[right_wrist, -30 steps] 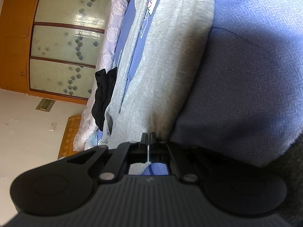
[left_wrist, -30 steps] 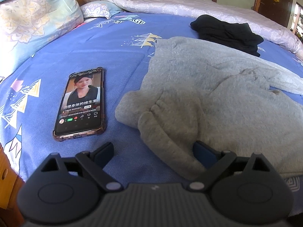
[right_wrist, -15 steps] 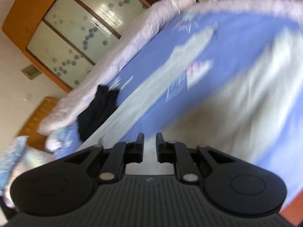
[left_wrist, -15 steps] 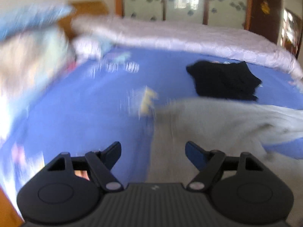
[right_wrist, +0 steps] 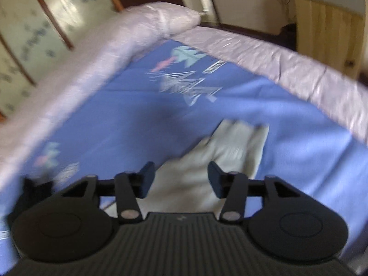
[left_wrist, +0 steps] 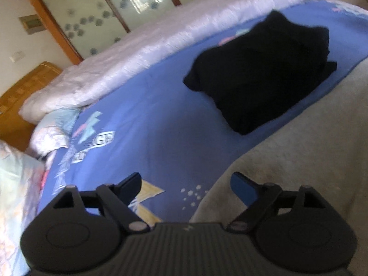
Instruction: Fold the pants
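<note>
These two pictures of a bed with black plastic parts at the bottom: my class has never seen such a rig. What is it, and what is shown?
No robot here: a person holds a two-fingered grabber in each hand, each carrying a wide-angle camera looking along its fingers. The black parts are the left gripper and the right gripper; both are open and hold nothing. On the blue bedsheet lie the grey pants, to be folded, and a black garment. The right view shows the grey pants' leg ends. A pale quilt lines the far edge.

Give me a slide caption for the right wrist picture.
Open right gripper above the grey pants' leg ends on a blue bedsheet.
</note>
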The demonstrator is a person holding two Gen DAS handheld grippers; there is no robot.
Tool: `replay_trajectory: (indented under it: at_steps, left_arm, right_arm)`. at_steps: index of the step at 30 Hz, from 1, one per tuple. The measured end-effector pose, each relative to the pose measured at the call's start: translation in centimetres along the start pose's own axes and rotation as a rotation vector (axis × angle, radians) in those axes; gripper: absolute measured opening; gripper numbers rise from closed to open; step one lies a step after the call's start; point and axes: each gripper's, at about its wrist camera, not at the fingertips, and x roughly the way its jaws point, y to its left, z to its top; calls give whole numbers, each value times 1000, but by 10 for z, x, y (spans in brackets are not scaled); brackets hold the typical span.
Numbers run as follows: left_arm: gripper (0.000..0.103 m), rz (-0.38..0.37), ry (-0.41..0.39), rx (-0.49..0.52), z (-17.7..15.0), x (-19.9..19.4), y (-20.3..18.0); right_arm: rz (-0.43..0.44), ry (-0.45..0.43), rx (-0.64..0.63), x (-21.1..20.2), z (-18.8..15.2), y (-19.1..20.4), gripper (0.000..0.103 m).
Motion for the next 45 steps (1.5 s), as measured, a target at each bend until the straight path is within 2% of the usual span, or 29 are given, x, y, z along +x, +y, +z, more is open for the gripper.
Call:
replay_trajectory:
  at_steps: [1,2,3,4,6,7,8,9,10,11,12,14,16,21,23,25,28,30,33,36,37,39,40,41,43,45]
  left_arm:
    - [70,-14,13,10,0,7,-1]
    - [53,-31,37,24,0,14,-2]
    - [45,-54,76,41,-2,23,-6]
    - [29,-68,96,54,-4,29,-11]
    - [4,-82,69,98,-9,27,-22]
    - [3,-61,66,122,-10,26,-30]
    - [3,-31,62,144,-11,25,-37]
    - [3,-20,56,147,-12,23,-41]
    - [3,-19,49,137,-12,20,-41]
    - [3,-16,36,119,-12,14,-38]
    - [3,1,15,91,-11,5,-33]
    - [3,17,-31,25,-11,-19,-21]
    - [3,1,-96,-51,-14,-56,-6]
    - [3,-10,-208,-104,-57,-155,-6]
    - [3,-26,-203,-117,-83,-182,-10]
    - [3,-45,-170,-140,-110,-204,-19]
    - [3,-25,-132,-170,-155,-229,-28]
    - [3,-46,-88,-246,-181,-241,-23]
    - [3,-54,16,-329,-215,-241,-22]
    - [3,-49,91,-400,-235,-241,-14]
    - [5,-62,95,-451,-238,-244,-7]
    - [7,-89,69,-559,-235,-249,14]
    - [11,-111,52,-605,-229,-251,23]
    - [26,-137,38,-654,-224,-253,31]
    - [47,-215,25,-763,-214,-250,40]
    - [47,-295,31,-843,-205,-238,46]
  right_arm:
    - [-47,14,6,18,6,1,56]
    - [-71,29,17,31,11,-3,56]
    - [-97,44,34,47,13,-6,56]
    - [-125,57,42,60,15,-8,56]
    - [-178,79,49,85,15,-10,54]
    - [-194,97,24,95,13,-9,38]
    - [-225,92,-36,99,9,-4,31]
    - [-227,74,-91,98,6,0,28]
    - [-227,62,-115,94,4,1,19]
    - [-211,48,-103,88,5,0,14]
    - [-181,13,-73,77,8,-6,14]
    - [-103,-97,-10,44,13,-19,14]
    - [2,-163,78,4,14,-41,14]
    - [223,-242,245,-95,-14,-111,14]
    - [278,-241,307,-126,-38,-147,14]
    - [302,-227,368,-149,-67,-184,14]
    - [311,-202,460,-175,-118,-240,14]
    - [319,-194,513,-189,-153,-271,14]
    - [278,-139,558,-199,-193,-292,15]
    - [201,-132,607,-205,-217,-302,37]
    - [188,-154,640,-210,-222,-305,48]
    - [212,-220,697,-226,-230,-310,49]
    - [242,-245,709,-234,-231,-308,49]
    - [264,-258,711,-239,-233,-306,49]
    - [306,-267,693,-248,-235,-298,49]
    - [342,-250,662,-250,-240,-283,50]
